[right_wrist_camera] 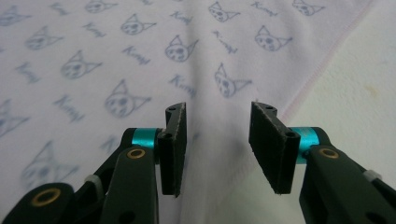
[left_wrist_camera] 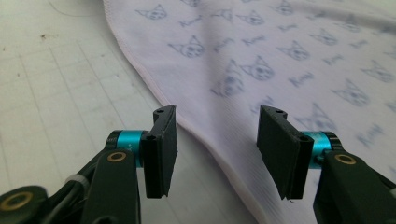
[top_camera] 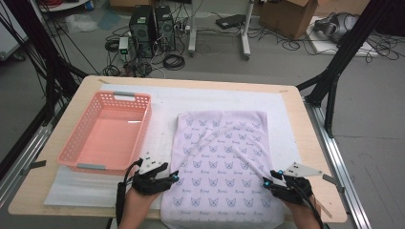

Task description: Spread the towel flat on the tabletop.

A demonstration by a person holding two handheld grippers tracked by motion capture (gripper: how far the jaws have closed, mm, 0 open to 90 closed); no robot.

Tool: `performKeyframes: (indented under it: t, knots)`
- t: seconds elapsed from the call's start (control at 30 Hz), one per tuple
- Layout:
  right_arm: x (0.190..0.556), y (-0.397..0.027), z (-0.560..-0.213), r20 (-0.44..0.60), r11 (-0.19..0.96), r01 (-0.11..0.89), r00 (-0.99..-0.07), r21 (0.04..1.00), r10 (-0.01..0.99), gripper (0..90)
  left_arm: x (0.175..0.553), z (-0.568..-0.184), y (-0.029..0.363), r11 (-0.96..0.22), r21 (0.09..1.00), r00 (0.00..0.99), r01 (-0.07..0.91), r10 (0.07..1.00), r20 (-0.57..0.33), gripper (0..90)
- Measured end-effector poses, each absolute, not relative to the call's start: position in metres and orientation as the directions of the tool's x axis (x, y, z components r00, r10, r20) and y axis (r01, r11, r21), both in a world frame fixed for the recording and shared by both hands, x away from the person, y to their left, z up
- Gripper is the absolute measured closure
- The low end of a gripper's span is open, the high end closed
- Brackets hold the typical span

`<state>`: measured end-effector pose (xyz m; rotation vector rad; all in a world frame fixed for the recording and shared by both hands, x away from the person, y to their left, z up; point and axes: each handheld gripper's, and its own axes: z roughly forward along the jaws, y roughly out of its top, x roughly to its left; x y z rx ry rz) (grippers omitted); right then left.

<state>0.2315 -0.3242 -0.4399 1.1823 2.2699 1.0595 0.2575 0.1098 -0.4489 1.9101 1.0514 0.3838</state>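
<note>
Lilac cloth point(top_camera: 222, 160) printed with small cat faces lay folded flat right of the pink basket point(top_camera: 107, 131), creased diagonally, hanging over the table's near edge. Left gripper point(top_camera: 174, 177) and right gripper point(top_camera: 266, 181) flanked it, jaws parted, gripping nothing.

We count one cat-print cloth point(top_camera: 222, 157), one pink basket point(top_camera: 107, 131) — and two claws, left claw point(top_camera: 173, 177), right claw point(top_camera: 268, 180).

Left tongs point(top_camera: 177, 178) low at near-left, jaws apart, nothing pinched — right tongs point(top_camera: 265, 182) at near-right, jaws apart too; tips point inward, forearms enter from below.
</note>
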Motion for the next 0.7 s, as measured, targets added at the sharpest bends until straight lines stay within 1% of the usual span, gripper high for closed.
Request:
performKeyframes:
  t: [0.07,0.1,0.13,0.17,0.2,0.23,0.27,0.3,0.47,0.53,0.7]
  knots:
    - [0.241,-0.318,-0.443,-0.010,0.388,0.539,-0.575,0.747,0.818,58.7,0.271,-0.452,0.105,-0.239,0.792,0.574,0.562,0.802,-0.166,46.2]
    - [0.245,-0.315,-0.445,-0.023,0.408,0.544,-0.580,0.733,0.814,64.4,0.274,-0.451,0.103,-0.241,0.793,0.575,0.560,0.802,-0.163,46.0]
    - [0.247,-0.315,-0.446,-0.014,0.407,0.537,-0.592,0.739,0.806,75.4,0.275,-0.452,0.100,-0.248,0.791,0.583,0.559,0.796,-0.162,46.9]
    - [0.247,-0.315,-0.446,0.000,0.408,0.539,-0.604,0.737,0.797,82.6,0.274,-0.452,0.096,-0.283,0.791,0.584,0.543,0.804,-0.114,50.7]
    - [0.247,-0.314,-0.445,-0.004,0.416,0.536,-0.610,0.735,0.792,86.1,0.271,-0.451,0.093,-0.320,0.793,0.591,0.519,0.804,-0.062,58.9]
    - [0.246,-0.313,-0.445,-0.011,0.423,0.532,-0.612,0.733,0.791,86.8,0.271,-0.451,0.093,-0.320,0.791,0.622,0.522,0.777,-0.096,71.1]
    - [0.245,-0.313,-0.445,-0.011,0.425,0.532,-0.614,0.732,0.789,87.1,0.269,-0.450,0.092,-0.329,0.788,0.617,0.521,0.783,-0.081,83.3]
    - [0.244,-0.314,-0.444,-0.002,0.421,0.536,-0.616,0.732,0.788,87.3,0.267,-0.449,0.091,-0.339,0.788,0.622,0.514,0.780,-0.070,83.9]
    - [0.230,-0.323,-0.440,0.039,0.415,0.536,-0.644,0.735,0.764,87.5,0.251,-0.451,0.101,-0.313,0.790,0.642,0.527,0.756,-0.129,83.9]
    - [0.219,-0.326,-0.439,0.057,0.421,0.536,-0.663,0.732,0.746,87.5,0.242,-0.449,0.104,-0.311,0.792,0.658,0.526,0.739,-0.146,83.5]
    - [0.193,-0.331,-0.438,0.094,0.441,0.536,-0.705,0.720,0.703,87.5,0.219,-0.448,0.108,-0.339,0.789,0.696,0.512,0.702,-0.150,81.0]
